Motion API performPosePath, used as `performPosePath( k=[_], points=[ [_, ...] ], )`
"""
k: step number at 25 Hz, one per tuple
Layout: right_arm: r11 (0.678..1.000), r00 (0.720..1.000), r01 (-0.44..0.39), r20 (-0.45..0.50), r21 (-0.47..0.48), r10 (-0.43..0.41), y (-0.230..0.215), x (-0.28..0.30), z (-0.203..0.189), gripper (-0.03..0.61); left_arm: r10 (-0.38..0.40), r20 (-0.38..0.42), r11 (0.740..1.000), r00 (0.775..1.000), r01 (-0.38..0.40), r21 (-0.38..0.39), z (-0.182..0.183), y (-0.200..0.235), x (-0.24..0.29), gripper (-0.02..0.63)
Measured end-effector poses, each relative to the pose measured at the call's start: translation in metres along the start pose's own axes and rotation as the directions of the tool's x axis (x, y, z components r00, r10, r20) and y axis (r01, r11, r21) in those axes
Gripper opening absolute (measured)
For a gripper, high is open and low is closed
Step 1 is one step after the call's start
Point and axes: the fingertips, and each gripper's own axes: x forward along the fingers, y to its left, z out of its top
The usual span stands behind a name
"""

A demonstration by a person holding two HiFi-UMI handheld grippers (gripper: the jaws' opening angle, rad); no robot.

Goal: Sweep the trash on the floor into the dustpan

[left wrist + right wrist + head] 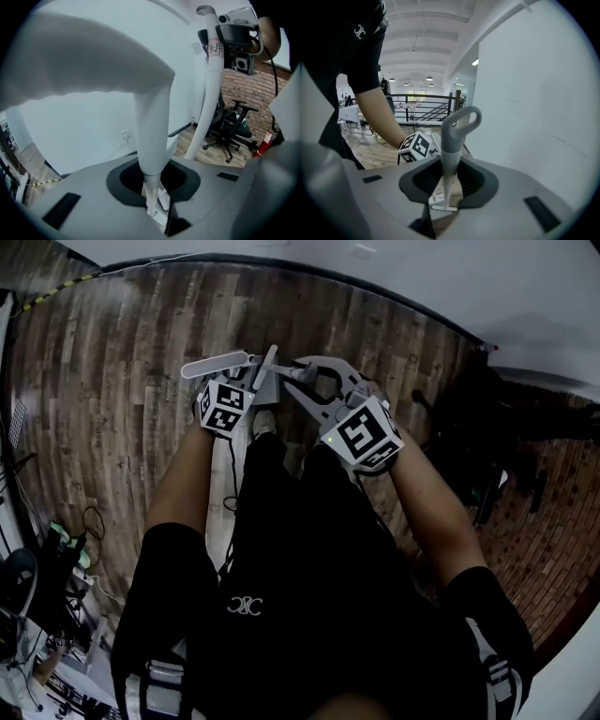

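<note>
Both grippers are held close together in front of the person, above a wooden plank floor (112, 381). My left gripper (247, 390) (157, 206) is shut on a thick white handle (214, 365) (152, 117) that widens above the jaws. A white pole (222, 493) runs down from it toward the floor. My right gripper (323, 397) (443, 201) is shut on a grey handle with a loop at its top (323, 371) (457, 129) (212, 61). The heads of both tools are hidden by the person's body. No trash shows in any view.
A white wall (422, 277) runs close ahead. A black office chair (229, 126) and a red extinguisher (265, 139) stand on a brick-patterned area (525, 549) to the right. Cables and gear (56, 549) lie at the left. A black railing (412, 105) is behind.
</note>
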Motion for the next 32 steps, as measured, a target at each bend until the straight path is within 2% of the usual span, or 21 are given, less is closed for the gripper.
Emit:
performPosePath(
  k=[4, 7, 10, 13, 19, 23, 26, 28, 32],
  points=[
    [0.999, 0.999, 0.044, -0.009, 0.028, -0.044, -0.001, -0.029, -0.007, 0.109, 0.006, -0.004, 1.0, 1.0, -0.006, 0.007, 0.0, -0.002, 0.0, 0.057],
    [0.981, 0.989, 0.145, 0.019, 0.127, -0.148, -0.014, -0.059, -0.007, 0.109, 0.042, 0.01, 0.999, 0.999, -0.042, 0.002, 0.001, 0.005, -0.005, 0.055],
    [0.93, 0.961, 0.261, 0.021, 0.258, -0.275, -0.033, -0.09, -0.016, 0.109, 0.056, 0.023, 0.998, 0.998, -0.055, -0.017, 0.007, 0.006, -0.012, 0.055],
    [0.857, 0.918, 0.363, 0.017, 0.366, -0.396, -0.051, -0.125, -0.026, 0.109, 0.07, 0.029, 0.997, 0.997, -0.069, -0.042, 0.018, 0.005, -0.016, 0.055],
    [0.691, 0.799, 0.543, -0.038, 0.477, -0.601, -0.09, -0.2, -0.05, 0.109, 0.092, 0.072, 0.994, 0.993, -0.087, -0.067, 0.069, -0.007, -0.03, 0.055],
    [0.57, 0.686, 0.645, -0.057, 0.509, -0.725, -0.107, -0.267, -0.05, 0.109, 0.108, 0.109, 0.993, 0.988, -0.104, -0.048, 0.122, -0.024, -0.049, 0.055],
    [0.487, 0.602, 0.695, -0.057, 0.53, -0.797, -0.118, -0.312, -0.048, 0.11, 0.14, 0.136, 0.989, 0.981, -0.132, -0.065, 0.167, -0.033, -0.067, 0.055],
    [0.442, 0.557, 0.717, -0.06, 0.539, -0.829, -0.125, -0.337, -0.051, 0.11, 0.16, 0.157, 0.986, 0.975, -0.15, -0.074, 0.198, -0.038, -0.079, 0.055],
    [0.372, 0.488, 0.75, -0.077, 0.547, -0.869, -0.141, -0.377, -0.064, 0.11, 0.16, 0.226, 0.987, 0.961, -0.152, -0.055, 0.261, -0.049, -0.095, 0.055]
  ],
)
